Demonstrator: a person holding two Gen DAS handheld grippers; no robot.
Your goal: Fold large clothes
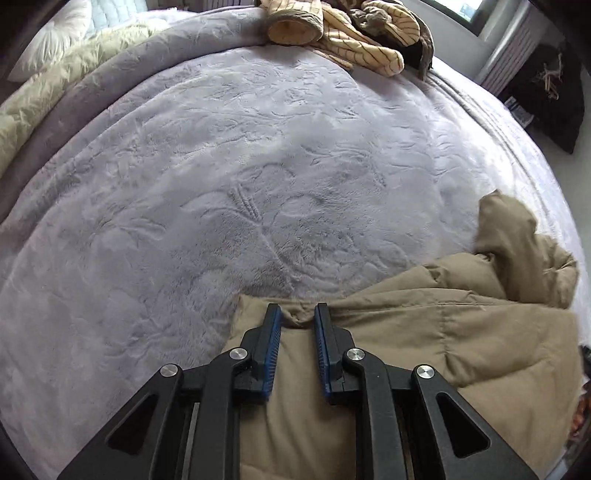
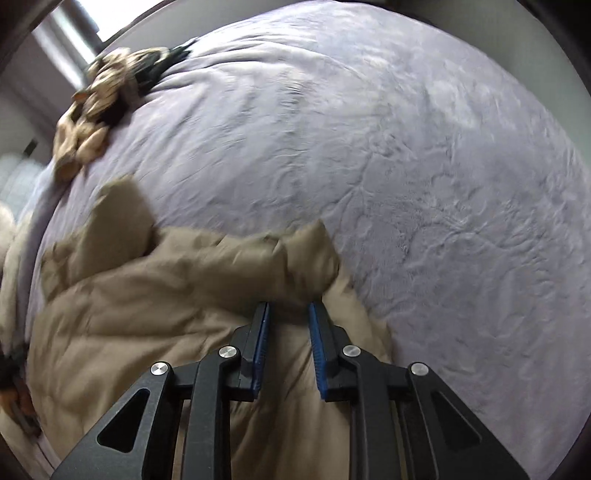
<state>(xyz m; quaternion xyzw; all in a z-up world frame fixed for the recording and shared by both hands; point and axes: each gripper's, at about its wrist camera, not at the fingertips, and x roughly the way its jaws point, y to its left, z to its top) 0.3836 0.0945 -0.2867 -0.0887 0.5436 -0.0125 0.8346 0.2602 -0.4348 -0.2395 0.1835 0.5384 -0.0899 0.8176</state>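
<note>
A tan quilted puffer jacket (image 1: pixel 424 332) lies on a bed with a pale lilac plush blanket (image 1: pixel 221 166). My left gripper (image 1: pixel 297 314) sits over the jacket's near edge with its jaws partly apart and a fold of tan fabric between the blue pads. In the right wrist view the same jacket (image 2: pixel 147 302) is blurred. My right gripper (image 2: pixel 287 312) has its jaws partly apart around a bunched fold of it. The blanket (image 2: pixel 406 166) fills the rest of that view.
A heap of cream striped clothes (image 1: pixel 343 26) lies at the far edge of the bed, also in the right wrist view (image 2: pixel 96 110). A cream duvet (image 1: pixel 44 92) and white pillow (image 1: pixel 51 37) lie at the far left. A window and radiator stand at the far right.
</note>
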